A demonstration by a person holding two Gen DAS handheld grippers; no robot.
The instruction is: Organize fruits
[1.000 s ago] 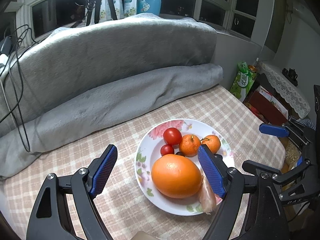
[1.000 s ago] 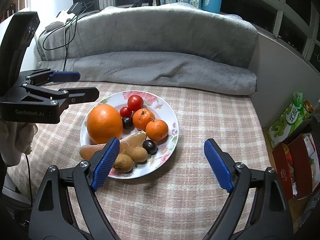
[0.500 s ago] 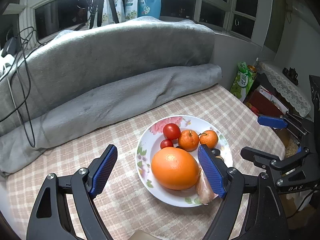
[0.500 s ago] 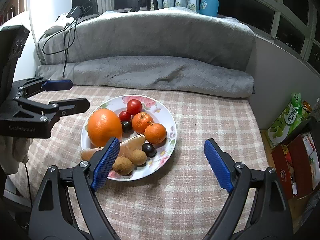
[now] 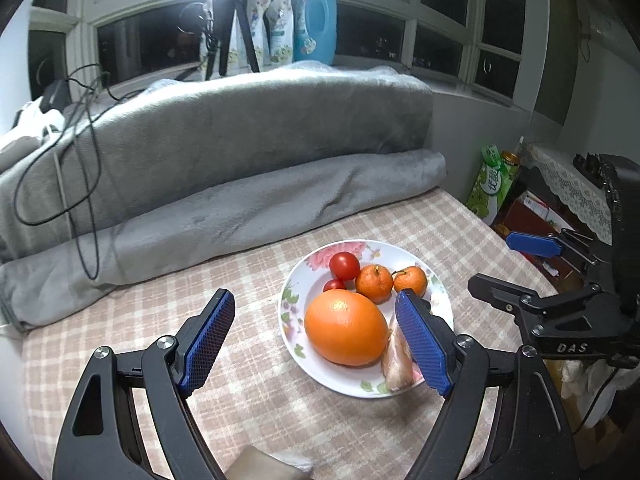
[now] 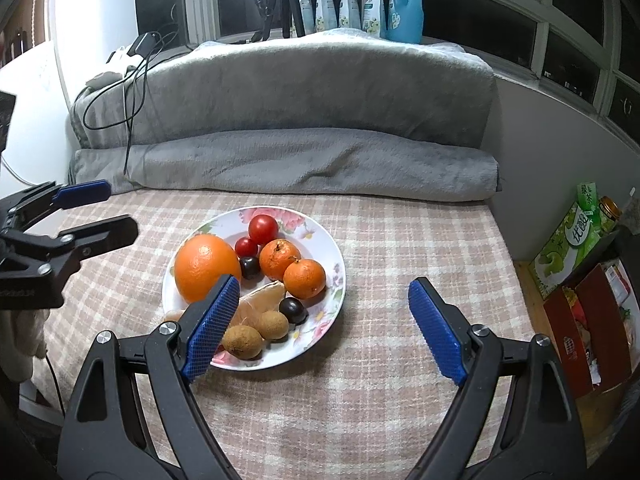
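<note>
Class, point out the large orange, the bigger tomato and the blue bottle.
large orange (image 6: 206, 266), right wrist view, middle of its peel.
bigger tomato (image 6: 263, 229), right wrist view, its centre.
blue bottle (image 5: 318, 26), left wrist view, its body.

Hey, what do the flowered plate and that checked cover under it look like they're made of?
The plate looks like glazed ceramic, maybe melamine: smooth, glossy white with printed pink flowers and light glinting off its rim. The checked cover looks like soft woven or fleecy fabric: matte, fuzzy pile, pink-beige plaid, no shine.
</note>
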